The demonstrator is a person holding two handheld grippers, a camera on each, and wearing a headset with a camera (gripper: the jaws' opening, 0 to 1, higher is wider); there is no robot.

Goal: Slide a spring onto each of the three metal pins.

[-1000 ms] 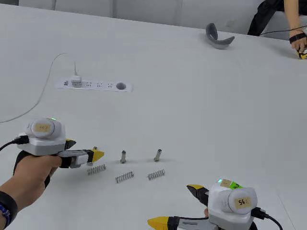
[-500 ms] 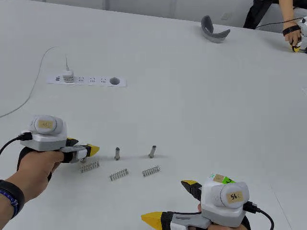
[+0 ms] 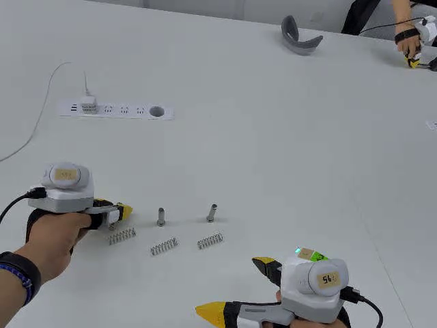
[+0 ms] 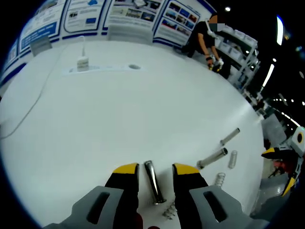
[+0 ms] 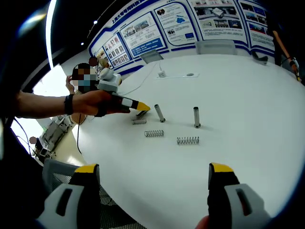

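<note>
**A:** Where's L, and why there?

**B:** The left yellow-tipped gripper (image 4: 156, 168) sits low on the white tabletop (image 3: 287, 137). Jaws are narrow, one each side of the leftmost short grey metal pin (image 4: 153, 183). A sliver of table shows on both sides, so prob. not clamped. Looks placed to steady that pin for a spring.

**A:** And R?

**B:** The right yellow-tipped gripper (image 3: 235, 288) hangs by the near edge, jaws wide, nothing in them. Free to fetch, I'd guess.

**A:** Springs?

**B:** Three small steel coils, all lying flat, none on a pin. The left spring (image 3: 122, 236) is just beside L's jaws. Then the middle spring (image 3: 164, 246) and the right spring (image 3: 210, 240), each in front of its pin. The middle pin (image 3: 161, 216) and right pin (image 3: 212, 213) stand bare.

**A:** Obstacles?

**B:** Not really. The white power strip (image 3: 113, 109) w/ cable (image 3: 41, 116), the grey curved band (image 3: 298, 37) and another person's hand (image 3: 408, 42) are well apart from the work. Only risk: R knocking the middle pin on the way in.
</note>
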